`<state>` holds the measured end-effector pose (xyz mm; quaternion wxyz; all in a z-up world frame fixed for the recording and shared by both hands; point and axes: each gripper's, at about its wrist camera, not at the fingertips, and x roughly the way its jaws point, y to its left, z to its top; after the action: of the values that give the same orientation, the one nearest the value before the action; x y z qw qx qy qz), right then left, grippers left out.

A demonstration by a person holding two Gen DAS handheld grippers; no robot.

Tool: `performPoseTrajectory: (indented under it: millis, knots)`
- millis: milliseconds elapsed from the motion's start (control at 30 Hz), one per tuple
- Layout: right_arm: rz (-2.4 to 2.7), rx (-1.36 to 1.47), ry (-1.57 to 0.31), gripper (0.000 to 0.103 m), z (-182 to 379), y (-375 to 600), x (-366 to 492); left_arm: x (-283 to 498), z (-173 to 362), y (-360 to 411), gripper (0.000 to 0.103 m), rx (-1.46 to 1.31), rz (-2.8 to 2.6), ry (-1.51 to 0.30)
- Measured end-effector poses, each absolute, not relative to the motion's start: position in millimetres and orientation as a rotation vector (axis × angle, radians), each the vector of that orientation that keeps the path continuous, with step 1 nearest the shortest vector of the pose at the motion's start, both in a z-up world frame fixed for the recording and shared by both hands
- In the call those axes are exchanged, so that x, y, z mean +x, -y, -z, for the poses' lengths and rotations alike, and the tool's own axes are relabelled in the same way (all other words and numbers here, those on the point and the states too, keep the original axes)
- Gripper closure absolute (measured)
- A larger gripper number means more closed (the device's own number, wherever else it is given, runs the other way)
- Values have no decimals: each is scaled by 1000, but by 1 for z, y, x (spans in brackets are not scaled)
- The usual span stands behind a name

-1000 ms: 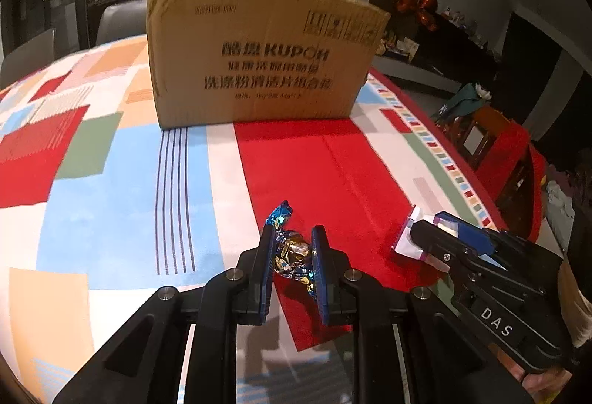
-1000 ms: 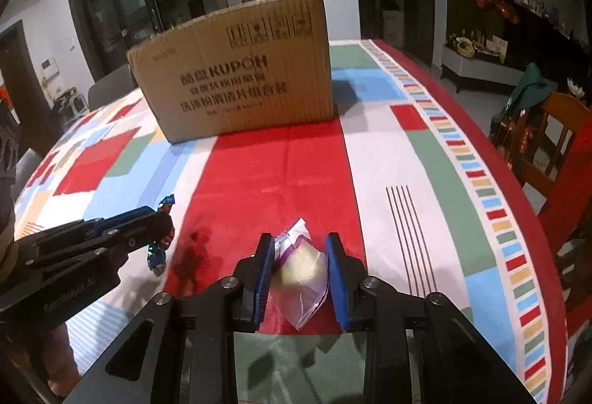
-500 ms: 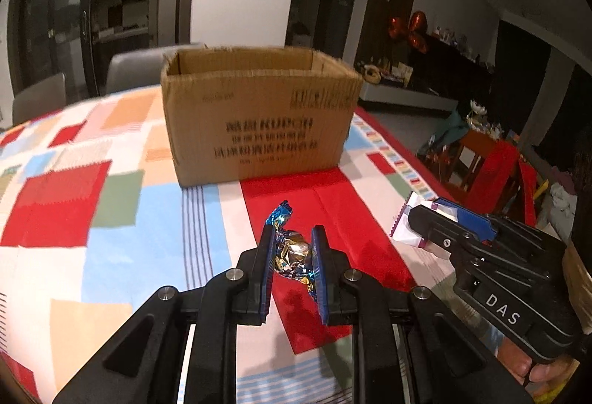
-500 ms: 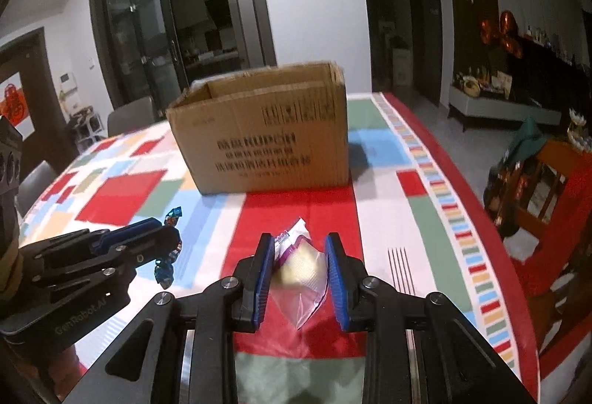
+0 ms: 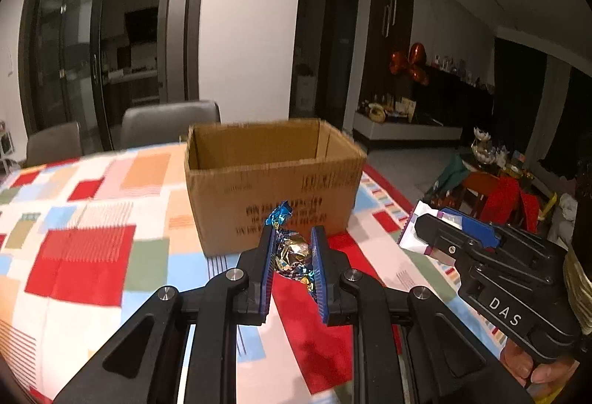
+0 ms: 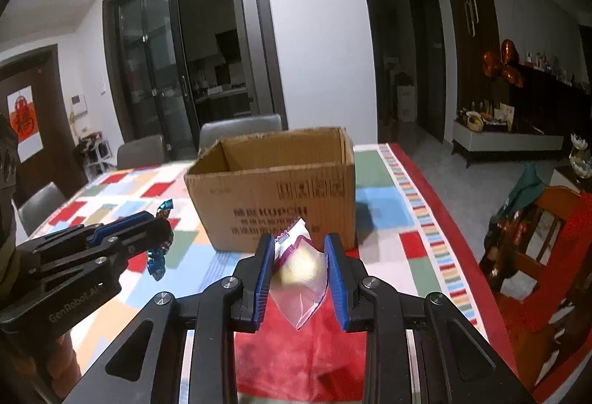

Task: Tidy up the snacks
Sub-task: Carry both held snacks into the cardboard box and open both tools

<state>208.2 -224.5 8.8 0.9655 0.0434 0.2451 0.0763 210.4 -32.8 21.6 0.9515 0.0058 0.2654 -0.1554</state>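
Cardboard box (image 5: 273,178) ahead, grey chairs (image 5: 168,122) behind

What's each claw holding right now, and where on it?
Left claw grips a foil candy across its round middle, twisted ends free. Right claw pinches a clear snack packet by its sides, across the filled middle.

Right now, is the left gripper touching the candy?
Touching: left wrist view shows the left gripper with both pads clamped against the candy.

matt cardboard box (image 5: 273,178), shiny foil candy (image 5: 292,252)
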Motion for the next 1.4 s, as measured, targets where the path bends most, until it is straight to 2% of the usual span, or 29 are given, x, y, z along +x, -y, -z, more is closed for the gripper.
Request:
performPoseTrajectory:
  millis: [567,967,1400]
  knots:
    - [-173,93,-393,74,-52,224,246,239,-64,24,83,27,284,-393]
    - [-189,61,-341,73,-76,223,284,276,-80,28,83,83,264,-373]
    - [-206,43,-410,74,-69,222,338,325,-75,38,83,118,259,-418]
